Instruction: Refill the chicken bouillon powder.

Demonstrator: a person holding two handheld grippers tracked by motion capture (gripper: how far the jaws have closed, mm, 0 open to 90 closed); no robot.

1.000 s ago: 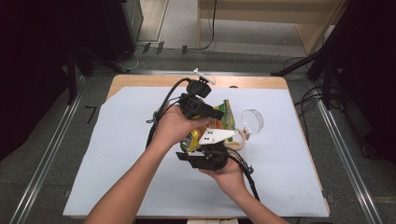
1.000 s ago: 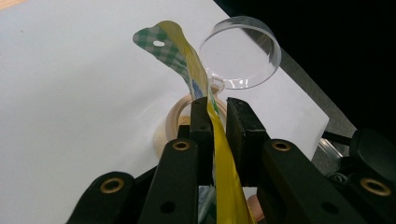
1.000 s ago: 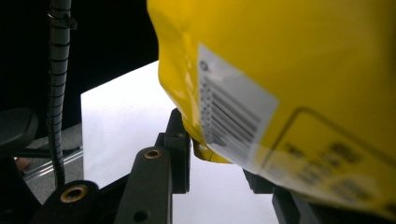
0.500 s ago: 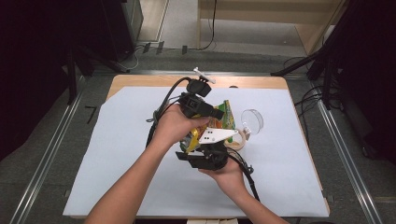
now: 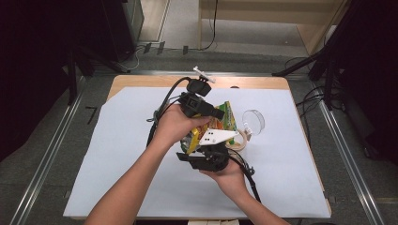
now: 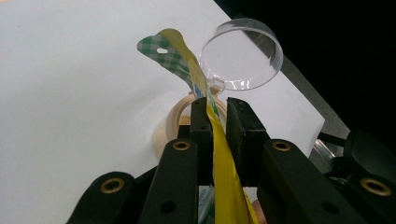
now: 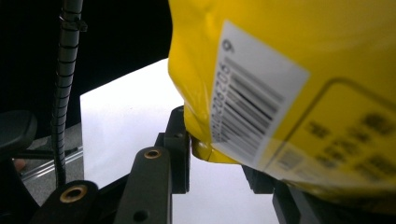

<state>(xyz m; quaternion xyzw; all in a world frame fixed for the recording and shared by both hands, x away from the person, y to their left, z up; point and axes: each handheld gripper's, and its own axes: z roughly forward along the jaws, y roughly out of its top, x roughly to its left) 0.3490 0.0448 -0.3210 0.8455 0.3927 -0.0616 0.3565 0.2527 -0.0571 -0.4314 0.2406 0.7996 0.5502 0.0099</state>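
Observation:
A yellow snack bag [image 5: 226,120] with a green checked top is held up over the middle of the table between both grippers. My left gripper [image 5: 218,114] comes in from the left and is shut on the bag's thin upper edge [image 6: 183,45]; its jaws [image 6: 217,114] pinch the film flat. My right gripper [image 5: 205,149] is underneath, its white plate on top. In the right gripper view the bag's barcode side [image 7: 289,70] looms close, and my right gripper [image 7: 217,150] clamps its lower corner.
A clear round container [image 5: 253,121] [image 6: 243,53] lies right of the bag, and a tan ring [image 5: 237,140] [image 6: 179,116] sits on the white sheet [image 5: 117,154] under it. A small white part [image 5: 202,73] lies at the table's far edge. Cables trail from both grippers.

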